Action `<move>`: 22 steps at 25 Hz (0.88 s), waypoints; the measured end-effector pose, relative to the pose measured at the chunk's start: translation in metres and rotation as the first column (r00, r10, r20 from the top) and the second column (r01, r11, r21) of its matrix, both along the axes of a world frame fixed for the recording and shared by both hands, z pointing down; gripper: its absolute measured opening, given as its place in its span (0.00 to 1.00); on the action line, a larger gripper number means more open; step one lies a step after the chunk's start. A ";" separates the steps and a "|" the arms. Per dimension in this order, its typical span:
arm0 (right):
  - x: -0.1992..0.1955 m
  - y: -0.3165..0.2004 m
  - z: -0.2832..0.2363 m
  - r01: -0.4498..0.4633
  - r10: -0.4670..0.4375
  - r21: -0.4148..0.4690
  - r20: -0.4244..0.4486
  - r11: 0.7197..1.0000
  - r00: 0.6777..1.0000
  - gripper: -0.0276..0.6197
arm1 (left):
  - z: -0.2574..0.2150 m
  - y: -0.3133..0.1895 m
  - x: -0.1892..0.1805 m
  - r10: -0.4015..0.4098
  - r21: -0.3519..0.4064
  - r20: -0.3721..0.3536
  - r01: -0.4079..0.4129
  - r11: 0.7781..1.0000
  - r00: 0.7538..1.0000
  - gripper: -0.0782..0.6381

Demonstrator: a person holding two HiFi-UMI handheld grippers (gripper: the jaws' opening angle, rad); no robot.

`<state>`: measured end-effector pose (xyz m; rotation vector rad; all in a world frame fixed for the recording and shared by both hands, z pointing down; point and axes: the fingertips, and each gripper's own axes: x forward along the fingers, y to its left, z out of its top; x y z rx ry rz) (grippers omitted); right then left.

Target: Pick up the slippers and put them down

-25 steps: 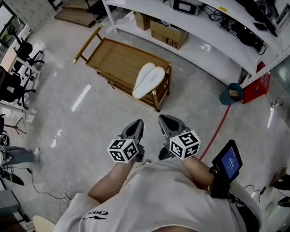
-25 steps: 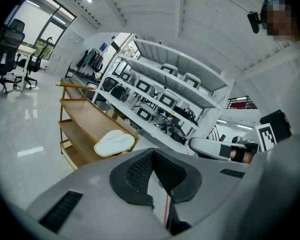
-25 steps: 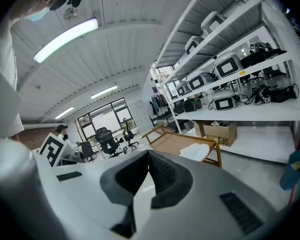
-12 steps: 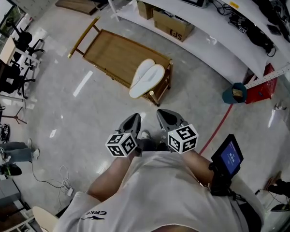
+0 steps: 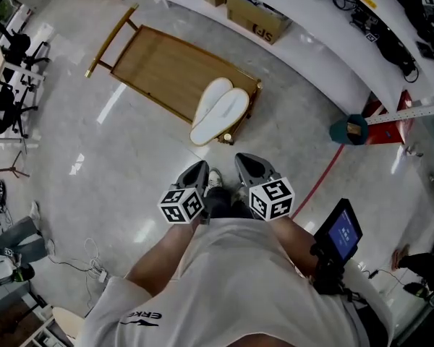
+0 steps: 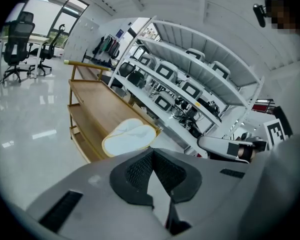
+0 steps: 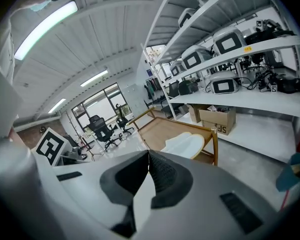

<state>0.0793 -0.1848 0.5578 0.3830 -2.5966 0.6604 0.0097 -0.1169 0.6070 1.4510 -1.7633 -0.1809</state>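
A pair of white slippers [image 5: 218, 111] lies side by side, soles up, on the near right end of a low wooden rack [image 5: 159, 67]. Both grippers hover above the floor short of the rack, apart from the slippers. My left gripper [image 5: 199, 169] is shut with nothing in it. My right gripper [image 5: 244, 160], beside it, is shut and empty too. In the left gripper view the slippers [image 6: 130, 136] lie beyond the shut jaw tips [image 6: 152, 152]. In the right gripper view the slippers [image 7: 186, 144] sit just past the shut tips [image 7: 148, 154].
Long white shelves [image 5: 325, 42] with devices and cables run behind the rack, cardboard boxes [image 5: 257, 22] beneath them. A teal object [image 5: 347, 130] and a red stand [image 5: 390, 118] sit at the right. Office chairs [image 5: 3, 56] stand far left. A red line [image 5: 324, 179] crosses the floor.
The person has stepped nearer the rack, and the slippers now sit closer to both grippers. Both grippers dropped a little and stayed shut.
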 end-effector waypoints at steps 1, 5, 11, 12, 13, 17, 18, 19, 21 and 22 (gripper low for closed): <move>-0.004 -0.001 0.005 -0.001 0.001 -0.001 -0.012 1.000 1.000 0.05 | 0.006 -0.001 -0.003 -0.001 -0.010 -0.009 0.001 1.000 1.000 0.12; -0.018 -0.003 0.024 -0.003 0.002 -0.014 -0.055 1.000 0.998 0.05 | 0.030 -0.003 -0.016 -0.006 -0.051 -0.045 0.004 0.999 0.999 0.12; -0.031 -0.009 0.053 -0.010 0.004 -0.053 -0.110 0.999 0.994 0.05 | 0.060 -0.010 -0.033 -0.015 -0.098 -0.078 0.008 0.995 0.997 0.11; -0.032 -0.010 0.057 -0.014 0.007 -0.058 -0.118 0.998 0.993 0.05 | 0.065 -0.011 -0.035 -0.018 -0.105 -0.082 0.010 0.994 0.996 0.12; -0.034 -0.012 0.060 -0.019 0.011 -0.062 -0.124 0.998 0.992 0.05 | 0.070 -0.011 -0.038 -0.022 -0.113 -0.086 0.012 0.993 0.996 0.12; -0.039 -0.014 0.071 -0.030 0.018 -0.077 -0.147 0.997 0.989 0.05 | 0.089 -0.009 -0.046 -0.035 -0.140 -0.102 0.020 0.990 0.994 0.12; -0.041 -0.015 0.073 -0.030 0.017 -0.080 -0.153 0.996 0.988 0.05 | 0.093 -0.009 -0.048 -0.037 -0.146 -0.104 0.022 0.989 0.994 0.12; -0.042 -0.016 0.075 -0.029 0.016 -0.082 -0.159 0.996 0.987 0.05 | 0.097 -0.009 -0.050 -0.039 -0.151 -0.105 0.022 0.988 0.994 0.12; -0.043 -0.017 0.080 -0.028 0.013 -0.086 -0.171 0.996 0.985 0.05 | 0.106 -0.008 -0.052 -0.036 -0.161 -0.111 0.018 0.987 0.993 0.12; -0.044 -0.017 0.083 -0.029 0.013 -0.087 -0.178 0.996 0.984 0.05 | 0.110 -0.007 -0.053 -0.035 -0.162 -0.115 0.015 0.987 0.993 0.12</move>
